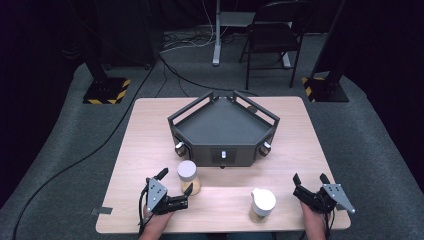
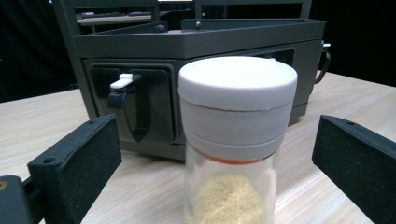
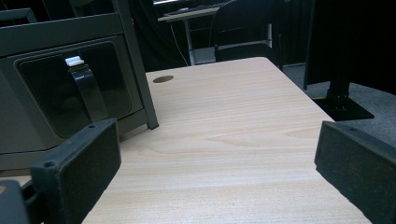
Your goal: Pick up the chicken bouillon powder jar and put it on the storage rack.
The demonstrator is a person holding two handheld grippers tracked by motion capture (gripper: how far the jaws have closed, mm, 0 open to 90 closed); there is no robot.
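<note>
Left gripper (image 1: pixel 175 187) is framing the spice jar (image 2: pixel 236 140), jaws apart
Right gripper (image 1: pixel 311 185) is waiting agape; closing off-centre risks tipping the jar

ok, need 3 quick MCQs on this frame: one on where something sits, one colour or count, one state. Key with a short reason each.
1. Where does the jar nearest the left claw stand?
A. between that claw's jaws
B. inside the grey tray
C. on the floor

2. How many white-lidded jars are on the table?
A. one
B. two
C. four

3. What state is the right claw in?
A. shut on a jar
B. open, holding nothing
C. shut on the tray's rail

Key:
1 A: the left gripper view shows the jar standing between the two jaws, with gaps on both sides.
2 B: the high view shows that jar and a second jar near the front edge.
3 B: the right gripper view shows its jaws wide apart over bare table beside the grey tray.
</note>
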